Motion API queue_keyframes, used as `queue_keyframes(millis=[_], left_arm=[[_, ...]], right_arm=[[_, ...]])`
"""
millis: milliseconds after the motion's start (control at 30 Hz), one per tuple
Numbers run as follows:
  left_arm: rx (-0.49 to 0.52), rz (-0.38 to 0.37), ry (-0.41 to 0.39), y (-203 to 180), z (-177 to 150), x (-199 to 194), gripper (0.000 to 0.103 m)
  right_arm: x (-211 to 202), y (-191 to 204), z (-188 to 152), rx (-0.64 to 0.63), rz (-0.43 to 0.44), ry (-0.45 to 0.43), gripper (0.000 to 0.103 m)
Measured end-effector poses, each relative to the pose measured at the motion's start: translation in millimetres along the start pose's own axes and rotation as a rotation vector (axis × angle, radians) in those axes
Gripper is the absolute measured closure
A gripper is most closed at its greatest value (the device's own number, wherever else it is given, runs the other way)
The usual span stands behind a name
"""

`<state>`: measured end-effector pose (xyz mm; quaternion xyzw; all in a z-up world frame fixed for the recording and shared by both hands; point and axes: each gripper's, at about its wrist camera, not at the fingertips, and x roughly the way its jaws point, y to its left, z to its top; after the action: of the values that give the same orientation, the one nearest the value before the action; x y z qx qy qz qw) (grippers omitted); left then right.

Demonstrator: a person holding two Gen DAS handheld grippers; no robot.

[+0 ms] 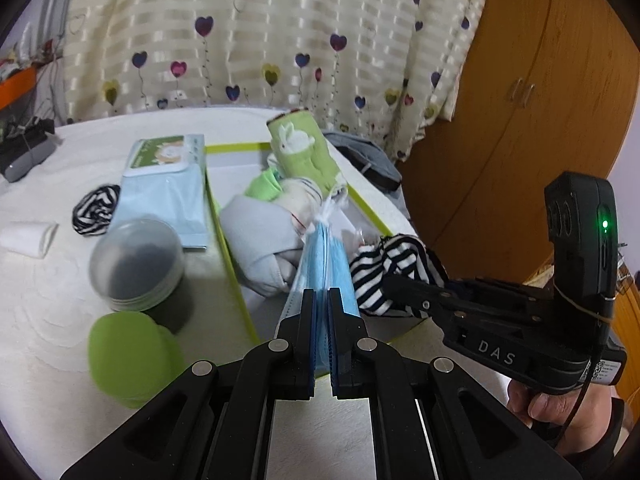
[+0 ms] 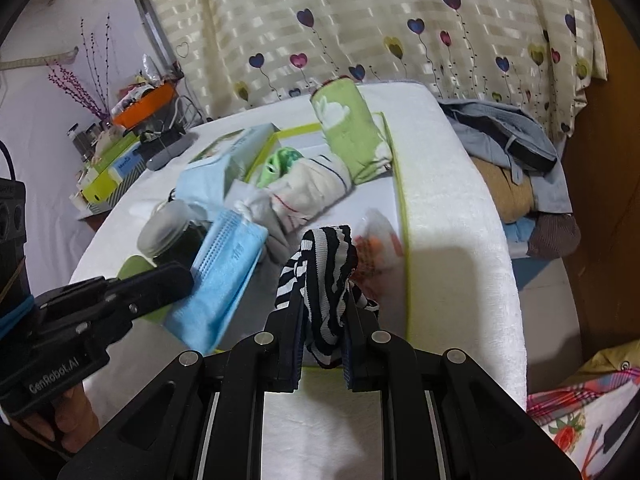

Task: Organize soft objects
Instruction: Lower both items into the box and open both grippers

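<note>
Over box (image 1: 224, 216) — left tongs (image 1: 322, 300) pinch masks (image 1: 324, 256) | right tongs (image 2: 323, 312) grip striped sock (image 2: 324, 272)

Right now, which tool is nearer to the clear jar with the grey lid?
Left. The left tool, gripping blue face masks, is just right of the jar; the right tool is farther right.

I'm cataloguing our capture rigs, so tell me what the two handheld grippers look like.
Both are matte black plastic with silver rivets at the linkage joints and blue-edged finger pads. The left gripper carries white "GenRobot.AI" lettering. The right gripper reads "DAS" and has a black module with a green light, a thin cable, an elastic band and a QR label.
</note>
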<state>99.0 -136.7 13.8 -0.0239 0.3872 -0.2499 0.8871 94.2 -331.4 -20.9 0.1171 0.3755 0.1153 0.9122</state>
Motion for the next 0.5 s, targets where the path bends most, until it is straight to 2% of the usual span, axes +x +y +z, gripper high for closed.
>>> queue_keyframes(millis=[300, 500], left_arm=[[-0.007, 0.001, 0.030, 0.8, 6.7, 22.2, 0.099], [-0.007, -0.009, 0.027, 0.0, 7.0, 21.9, 0.099]], right_arm=[[12.9, -10.1, 8.8, 0.005, -0.003, 0.015, 0.086], [11.8, -7.0, 7.0, -0.019, -0.027, 0.011, 0.076]])
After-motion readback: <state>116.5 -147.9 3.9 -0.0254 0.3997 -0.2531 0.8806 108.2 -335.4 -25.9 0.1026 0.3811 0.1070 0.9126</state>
